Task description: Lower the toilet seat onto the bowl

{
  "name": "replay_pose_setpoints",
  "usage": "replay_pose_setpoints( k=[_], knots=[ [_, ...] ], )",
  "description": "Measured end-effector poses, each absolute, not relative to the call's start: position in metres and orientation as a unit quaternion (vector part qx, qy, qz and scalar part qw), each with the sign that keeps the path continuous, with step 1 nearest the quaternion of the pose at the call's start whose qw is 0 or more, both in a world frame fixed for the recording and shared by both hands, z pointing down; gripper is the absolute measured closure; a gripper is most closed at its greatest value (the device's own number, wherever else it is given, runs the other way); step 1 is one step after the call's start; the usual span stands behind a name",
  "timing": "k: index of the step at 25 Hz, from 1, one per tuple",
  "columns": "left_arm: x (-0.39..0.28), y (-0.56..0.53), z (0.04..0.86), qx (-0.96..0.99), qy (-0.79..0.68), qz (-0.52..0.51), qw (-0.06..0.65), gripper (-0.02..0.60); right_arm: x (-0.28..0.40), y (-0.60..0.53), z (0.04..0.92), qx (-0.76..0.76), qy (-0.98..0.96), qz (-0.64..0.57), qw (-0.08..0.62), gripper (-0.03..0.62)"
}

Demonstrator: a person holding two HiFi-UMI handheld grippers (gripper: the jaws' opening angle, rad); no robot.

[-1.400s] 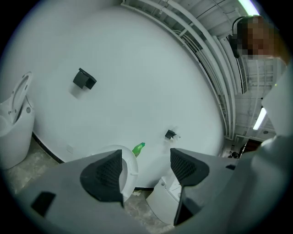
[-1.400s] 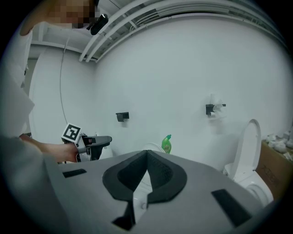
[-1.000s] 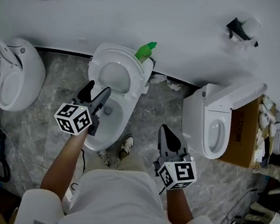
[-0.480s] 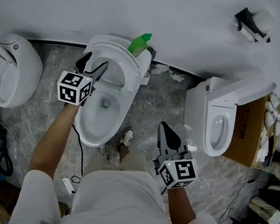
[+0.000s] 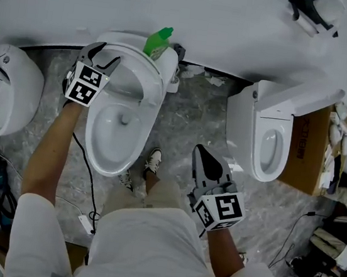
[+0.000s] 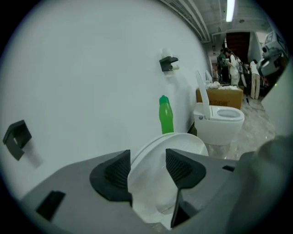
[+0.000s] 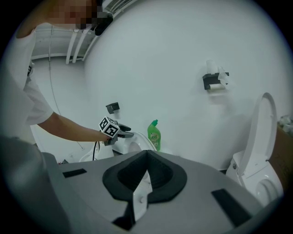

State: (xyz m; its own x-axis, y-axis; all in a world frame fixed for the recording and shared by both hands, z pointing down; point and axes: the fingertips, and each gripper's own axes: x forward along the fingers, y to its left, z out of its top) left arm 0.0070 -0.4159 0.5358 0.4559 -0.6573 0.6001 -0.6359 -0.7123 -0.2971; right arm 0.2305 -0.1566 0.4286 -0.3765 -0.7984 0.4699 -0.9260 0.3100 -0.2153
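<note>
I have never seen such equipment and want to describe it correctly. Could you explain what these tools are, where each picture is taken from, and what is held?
No robot here: a person holds a two-fingered gripper in each hand. One picture comes from a camera on the person's head, looking down; the other two from cameras on the grippers. On the marble floor stand a toilet with its seat raised, a green bottle beside it, and a second toilet. The left gripper has its fingers, which have just been closing, around the seat's edge without clearly pressing it. The right gripper is shut and empty.
</note>
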Motion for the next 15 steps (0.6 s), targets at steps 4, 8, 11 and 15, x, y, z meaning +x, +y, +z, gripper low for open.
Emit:
replay_pose_setpoints(
  k=[4,8,11,15],
  knots=[
    [0.013,-0.425,0.544,-0.843,0.345,-0.407,0.06,0.356,0.235,-0.156,0.434,0.543,-0.795,0.233,0.138,0.597],
    [0.016,-0.426,0.551,-0.834,0.321,-0.441,0.078,0.37,0.239,-0.153,0.435,0.545,-0.794,0.233,0.134,0.597],
    [0.016,-0.426,0.557,-0.825,0.308,-0.464,0.098,0.4,0.242,-0.149,0.437,0.55,-0.79,0.236,0.133,0.597],
    [0.016,-0.425,0.557,-0.813,0.3,-0.483,0.125,0.431,0.247,-0.142,0.44,0.553,-0.787,0.239,0.133,0.597]
  ],
)
